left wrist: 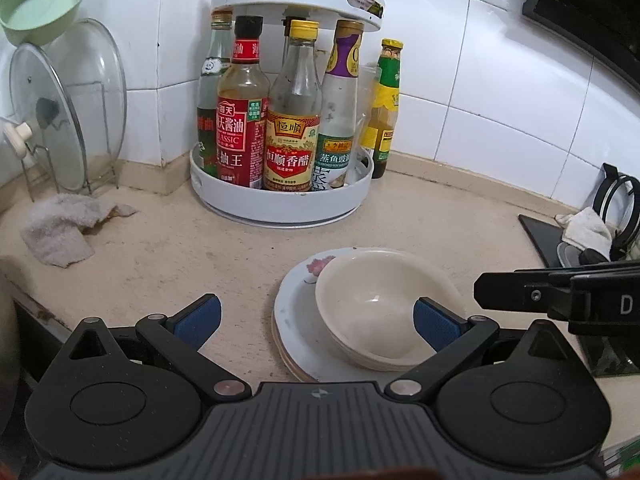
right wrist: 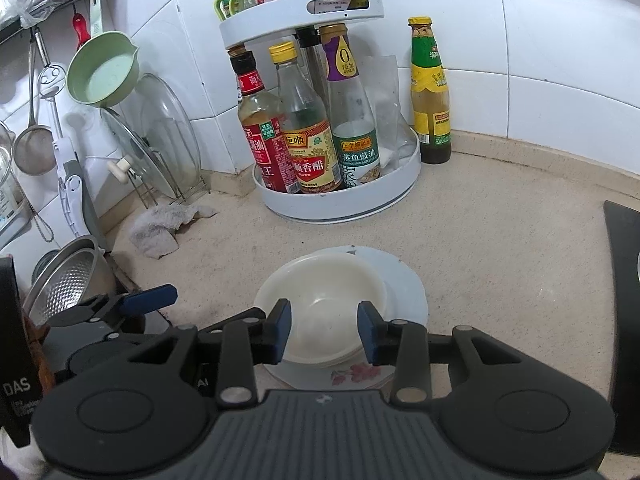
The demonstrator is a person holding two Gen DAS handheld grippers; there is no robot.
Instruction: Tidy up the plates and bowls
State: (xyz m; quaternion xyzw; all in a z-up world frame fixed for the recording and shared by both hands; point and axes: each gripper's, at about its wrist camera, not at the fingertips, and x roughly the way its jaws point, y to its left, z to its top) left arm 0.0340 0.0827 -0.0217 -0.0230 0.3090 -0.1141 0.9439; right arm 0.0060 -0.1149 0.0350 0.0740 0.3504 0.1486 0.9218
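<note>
Legible labels I am reading on the rack's bottles

I am seeing "CLASSIC" on the red soy sauce bottle (left wrist: 239, 120), "恒顺香醋" on the vinegar bottle (left wrist: 293, 136), "0" on the purple-labelled bottle (right wrist: 349, 92).

Cream bowls (right wrist: 326, 312), nested and upright, sit on a stack of white plates (right wrist: 404, 284), the top one rose-patterned, on the near counter before the condiment rack.
</note>
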